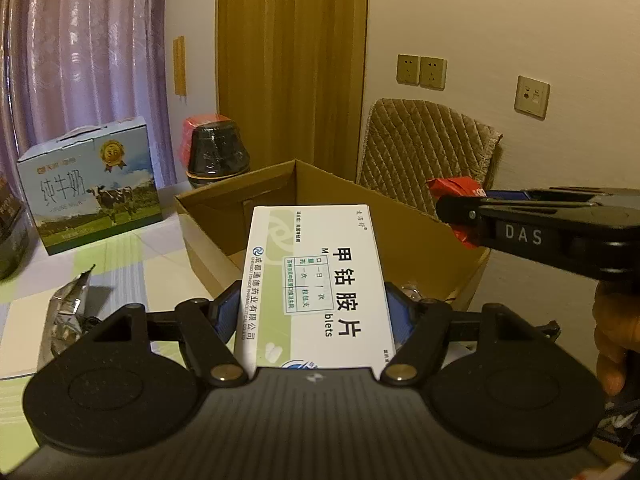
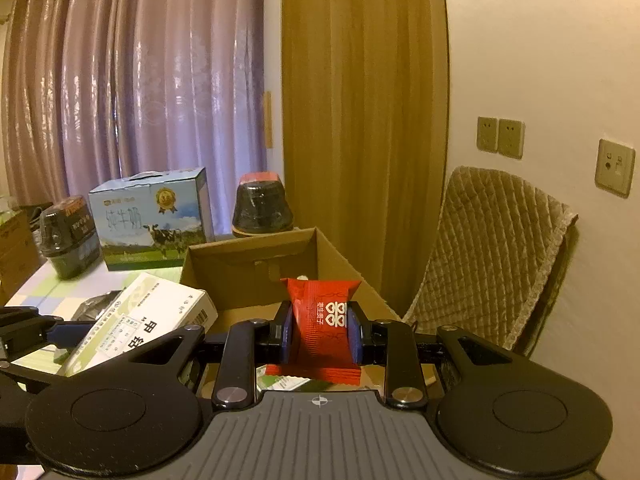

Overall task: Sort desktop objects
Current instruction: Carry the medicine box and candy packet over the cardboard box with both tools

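Your left gripper (image 1: 316, 312) clamps the medicine box (image 1: 316, 280), your right gripper (image 2: 320, 332) the red packet (image 2: 322, 320); both wait above the cardboard box (image 2: 248, 264); a foil pouch (image 1: 68, 304) remains on the table.

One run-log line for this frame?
left gripper: shut on medicine box | right gripper: shut on red packet | both at open cardboard box | neither released

White-and-green medicine box (image 1: 316, 284): flat, printed face up, clamped at its long sides, raised at the near rim of the open cardboard box (image 1: 248, 196). Red snack packet (image 2: 324, 326): sealed, upright, pinched at mid-height, above the same cardboard box.
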### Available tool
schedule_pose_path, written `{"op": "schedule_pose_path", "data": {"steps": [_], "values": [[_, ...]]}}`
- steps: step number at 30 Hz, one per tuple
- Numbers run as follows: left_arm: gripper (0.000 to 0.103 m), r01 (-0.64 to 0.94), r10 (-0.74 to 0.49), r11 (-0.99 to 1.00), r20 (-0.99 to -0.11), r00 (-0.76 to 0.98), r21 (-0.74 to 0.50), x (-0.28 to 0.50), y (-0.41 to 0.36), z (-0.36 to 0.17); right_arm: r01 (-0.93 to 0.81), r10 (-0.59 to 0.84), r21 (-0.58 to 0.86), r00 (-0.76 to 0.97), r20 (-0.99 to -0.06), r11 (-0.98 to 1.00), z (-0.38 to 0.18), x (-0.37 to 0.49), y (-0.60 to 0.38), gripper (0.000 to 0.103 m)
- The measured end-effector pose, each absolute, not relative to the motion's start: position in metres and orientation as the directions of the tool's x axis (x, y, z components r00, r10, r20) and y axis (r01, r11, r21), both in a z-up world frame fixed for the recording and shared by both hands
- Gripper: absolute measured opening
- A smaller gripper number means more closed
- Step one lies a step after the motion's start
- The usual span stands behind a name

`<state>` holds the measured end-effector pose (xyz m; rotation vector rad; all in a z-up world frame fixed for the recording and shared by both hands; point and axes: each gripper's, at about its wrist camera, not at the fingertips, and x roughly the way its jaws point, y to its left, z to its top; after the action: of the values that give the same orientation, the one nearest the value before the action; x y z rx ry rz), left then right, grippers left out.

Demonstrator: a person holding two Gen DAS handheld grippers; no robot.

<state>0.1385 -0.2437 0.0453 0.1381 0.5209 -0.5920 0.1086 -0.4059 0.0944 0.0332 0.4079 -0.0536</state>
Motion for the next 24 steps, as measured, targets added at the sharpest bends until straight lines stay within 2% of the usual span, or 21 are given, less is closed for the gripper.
{"op": "schedule_pose_path", "data": {"steps": [24], "values": [[0.068, 0.586, -0.536, 0.805, -0.529, 0.658, -0.086, 0.188, -0.261, 0.044, 0.082, -0.062, 0.027, 0.897, -0.438, 0.996, 0.094, 0.141, -0.433, 0.025]]}}
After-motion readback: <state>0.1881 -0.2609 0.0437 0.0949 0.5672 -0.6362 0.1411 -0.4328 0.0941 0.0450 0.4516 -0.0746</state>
